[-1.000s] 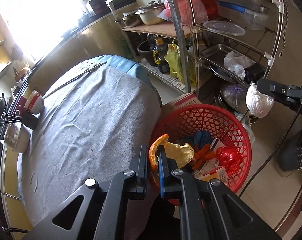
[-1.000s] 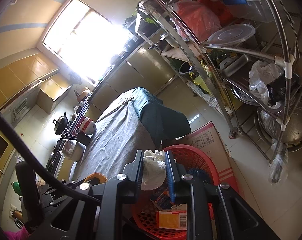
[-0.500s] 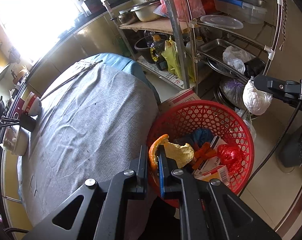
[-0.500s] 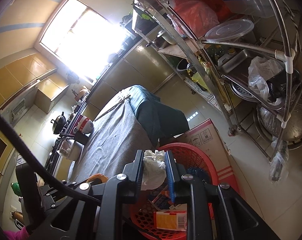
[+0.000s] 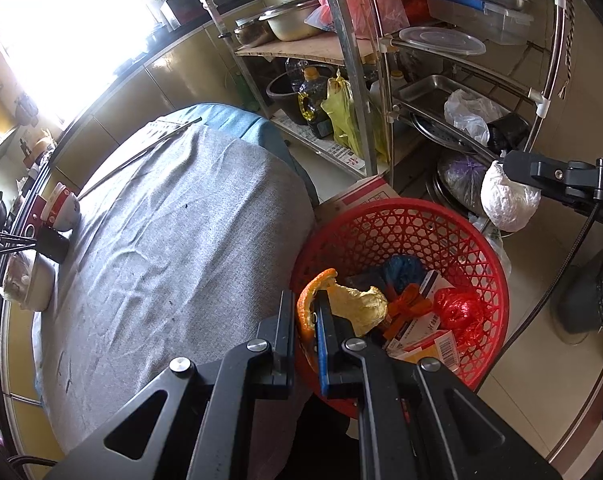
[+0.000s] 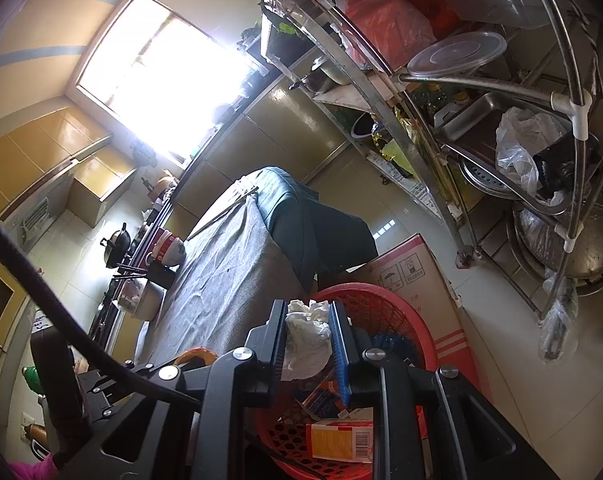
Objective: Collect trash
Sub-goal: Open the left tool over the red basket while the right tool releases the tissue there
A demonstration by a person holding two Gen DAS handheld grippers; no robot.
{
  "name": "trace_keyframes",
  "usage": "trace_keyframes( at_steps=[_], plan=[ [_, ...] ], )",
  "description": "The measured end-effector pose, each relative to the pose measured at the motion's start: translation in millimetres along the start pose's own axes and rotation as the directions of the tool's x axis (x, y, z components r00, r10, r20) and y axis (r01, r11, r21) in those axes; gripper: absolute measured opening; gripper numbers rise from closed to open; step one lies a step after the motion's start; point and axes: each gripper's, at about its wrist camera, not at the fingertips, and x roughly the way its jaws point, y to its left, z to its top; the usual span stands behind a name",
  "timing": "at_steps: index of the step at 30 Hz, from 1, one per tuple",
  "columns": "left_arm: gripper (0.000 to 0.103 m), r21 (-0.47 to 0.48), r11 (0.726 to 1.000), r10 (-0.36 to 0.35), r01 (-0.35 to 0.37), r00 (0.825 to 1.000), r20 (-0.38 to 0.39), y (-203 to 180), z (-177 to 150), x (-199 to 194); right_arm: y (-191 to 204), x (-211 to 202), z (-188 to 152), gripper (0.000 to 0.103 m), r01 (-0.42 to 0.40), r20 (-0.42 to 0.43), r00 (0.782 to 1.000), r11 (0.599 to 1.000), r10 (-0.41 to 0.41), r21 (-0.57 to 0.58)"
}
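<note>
My left gripper point(image 5: 306, 304) is shut on an orange peel point(image 5: 351, 300), held over the near rim of the red basket point(image 5: 413, 220). The basket stands on the floor beside the table and holds cartons, a red bag and other trash. My right gripper point(image 6: 307, 316) is shut on a crumpled white tissue point(image 6: 305, 340), above the red basket point(image 6: 381, 300). In the left wrist view the right gripper point(image 5: 505, 168) and its tissue point(image 5: 507, 200) hang over the basket's far right rim.
A table with a grey cloth point(image 5: 161, 240) lies left of the basket, with bowls point(image 5: 59, 208) at its far edge. A cardboard box point(image 6: 413, 272) stands behind the basket. A metal rack point(image 5: 381, 80) with pots and bags is beyond.
Both grippers hold their loads almost still over the basket. The left wrist view has drifted slightly; the basket sits a little more central.
</note>
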Motion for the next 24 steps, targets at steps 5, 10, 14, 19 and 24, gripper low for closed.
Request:
trace_keyframes(
  at_steps=[5,10,14,19,24],
  plan=[
    [0.009,0.000,1.000,-0.001,0.001,1.000,0.000,0.5,-0.2,0.2,0.6,1.6,0.0,0.023,-0.001,-0.004,1.000,1.000,0.001,0.000],
    [0.010,-0.001,1.000,-0.002,0.002,1.000,-0.002,1.3,0.2,0.9,0.9,2.9,0.7,0.023,0.000,-0.004,1.000,1.000,0.000,-0.004],
    [0.009,0.000,1.000,-0.003,0.003,1.000,-0.003,0.2,0.3,1.7,0.9,4.0,0.6,0.023,-0.001,-0.007,1.000,1.000,0.001,-0.003],
    [0.009,-0.002,1.000,-0.006,0.006,1.000,-0.008,-0.5,0.7,3.8,0.7,6.4,0.6,0.023,-0.002,-0.010,1.000,1.000,0.002,0.000],
    [0.010,-0.003,1.000,-0.024,0.024,1.000,-0.014,-0.9,0.6,7.6,1.1,11.2,0.7,0.023,-0.005,-0.017,1.000,1.000,0.005,0.002]
  ],
)
